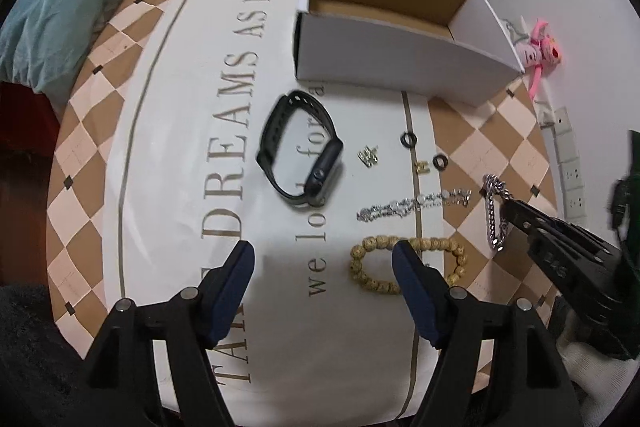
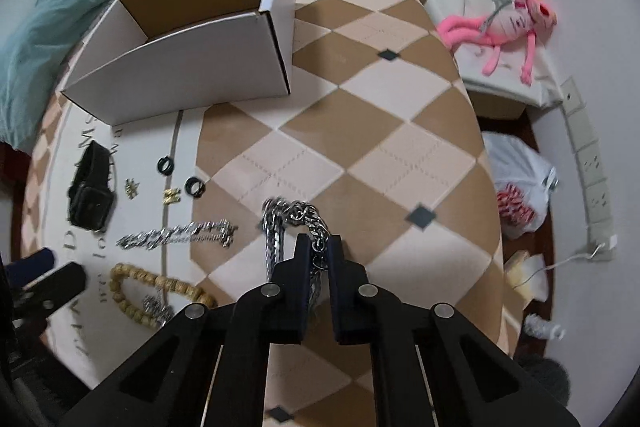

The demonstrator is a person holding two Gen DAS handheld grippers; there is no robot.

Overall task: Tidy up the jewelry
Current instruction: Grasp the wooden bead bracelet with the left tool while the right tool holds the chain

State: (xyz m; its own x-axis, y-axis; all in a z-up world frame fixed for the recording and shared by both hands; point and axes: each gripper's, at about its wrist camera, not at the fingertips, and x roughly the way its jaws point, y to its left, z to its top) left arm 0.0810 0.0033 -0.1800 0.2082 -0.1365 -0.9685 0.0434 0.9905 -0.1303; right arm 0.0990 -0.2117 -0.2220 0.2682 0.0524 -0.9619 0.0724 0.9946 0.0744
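Right gripper: pinched the silver chain, lifted at right.
Left gripper: wide, holding nothing, near the bead bracelet.
Chain: looked heavy, floppy, slippery; hold it mid-links.
Box: far.

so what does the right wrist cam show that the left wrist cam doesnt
Only the right wrist view shows the white plastic bag on the floor and the right gripper's fingers shut on the silver chain. Only the left wrist view shows the left gripper open above the table and the full lettering on the cloth. Both show the box, black watch, bead bracelet and pink plush toy.
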